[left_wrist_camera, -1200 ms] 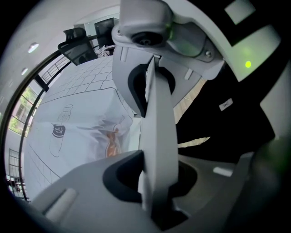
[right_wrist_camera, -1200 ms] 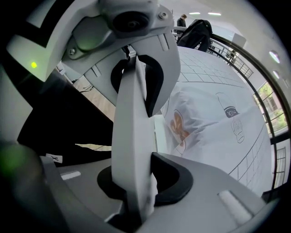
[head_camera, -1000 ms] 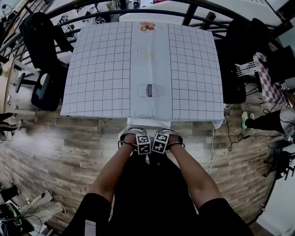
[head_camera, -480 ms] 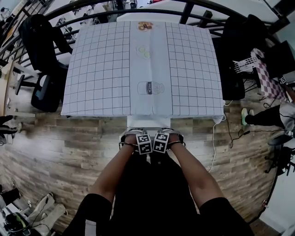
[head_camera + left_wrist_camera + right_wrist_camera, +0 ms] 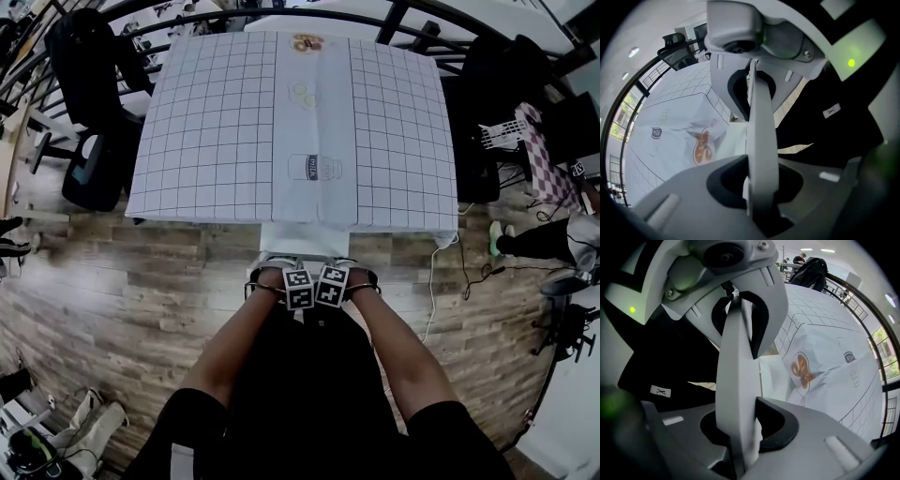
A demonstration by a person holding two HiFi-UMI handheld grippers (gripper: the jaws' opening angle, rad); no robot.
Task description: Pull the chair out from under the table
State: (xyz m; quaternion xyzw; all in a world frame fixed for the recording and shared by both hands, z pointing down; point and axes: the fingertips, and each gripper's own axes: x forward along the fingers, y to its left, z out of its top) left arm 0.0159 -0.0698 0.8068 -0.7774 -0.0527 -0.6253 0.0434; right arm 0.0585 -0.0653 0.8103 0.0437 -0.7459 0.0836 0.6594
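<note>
Reading "milk" on tablecloth (image 5: 216,122); left claw (image 5: 284,281), right claw (image 5: 345,279) clamp chair (image 5: 302,240).

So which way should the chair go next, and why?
Probably slide it straight back toward the person, both hands pulling together. The left gripper and right gripper are each clamped on the back of the white chair, and only a strip of its seat shows past the edge of the table.

Wood-plank floor (image 5: 122,291), black railing (image 5: 390,21), black office chair (image 5: 84,66) at left, perhaps a window (image 5: 881,341) beyond.
</note>
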